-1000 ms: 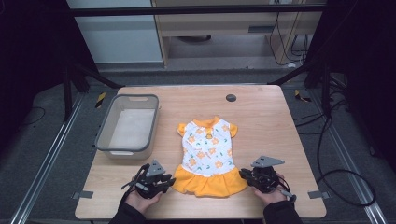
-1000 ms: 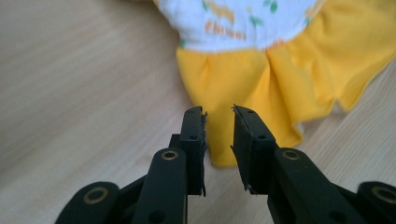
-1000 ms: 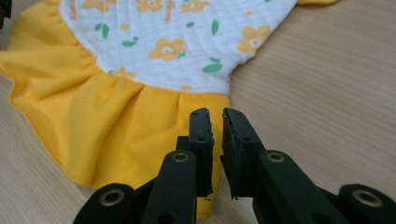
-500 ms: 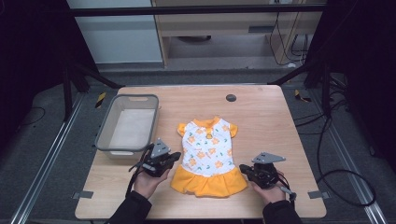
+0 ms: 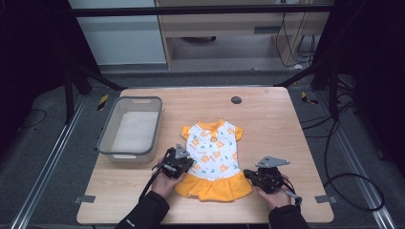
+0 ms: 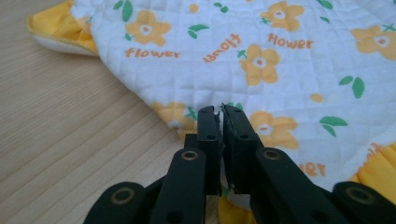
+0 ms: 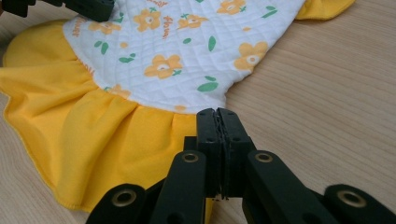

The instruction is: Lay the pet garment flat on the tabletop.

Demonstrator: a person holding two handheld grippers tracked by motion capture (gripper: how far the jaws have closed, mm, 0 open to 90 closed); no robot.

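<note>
While the small dress (image 5: 212, 160) is lying flat in the middle of the wooden table (image 5: 267, 119), neck pointing away from the person and yellow skirt toward them, both hands are resting low at its near corners. The left gripper (image 5: 184, 163) is sitting at the dress's left edge, at the side seam of the white flowered top, with the left hand (image 5: 165, 183) behind it and the dark sleeve (image 5: 145, 214) coming in from the bottom edge. In the left gripper view its jaws are lying nearly together, pinching the edge of the quilted fabric (image 6: 261, 70) (a sliver of gap is showing at the tips), having just been closing. The right gripper (image 5: 248, 174) is sitting at the right end of the skirt, the right hand (image 5: 277, 195) cupping it from behind. In the right gripper view its jaws are pressing together on the yellow skirt (image 7: 93, 135) just below the waist seam. A grey bin (image 5: 131, 129) is standing to the left of the dress, near the left gripper but apart from it.
</note>
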